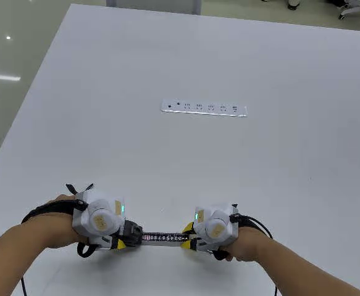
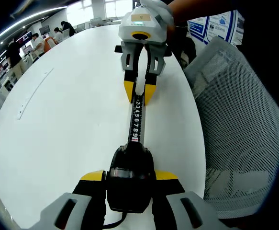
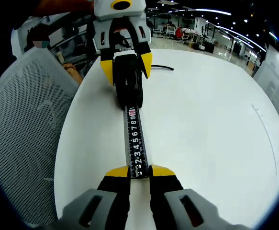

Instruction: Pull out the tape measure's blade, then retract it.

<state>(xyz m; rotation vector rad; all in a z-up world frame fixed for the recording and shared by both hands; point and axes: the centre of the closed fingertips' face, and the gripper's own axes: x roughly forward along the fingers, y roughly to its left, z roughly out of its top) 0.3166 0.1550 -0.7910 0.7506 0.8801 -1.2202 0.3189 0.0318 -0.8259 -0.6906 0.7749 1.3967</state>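
So the left gripper [image 2: 129,175] is clamping the tape measure case [image 3: 128,84], the right gripper [image 3: 139,171] is pinching the blade [image 3: 134,139] tip, both well this side of the power strip [image 1: 204,108].

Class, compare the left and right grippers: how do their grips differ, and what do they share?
The left gripper clamps the black tape measure case; the right gripper pinches the blade near its end. The left gripper's jaws stand wide around the case; the right gripper's jaws sit nearly together on the thin blade. Both have yellow tips and face each other along the blade.
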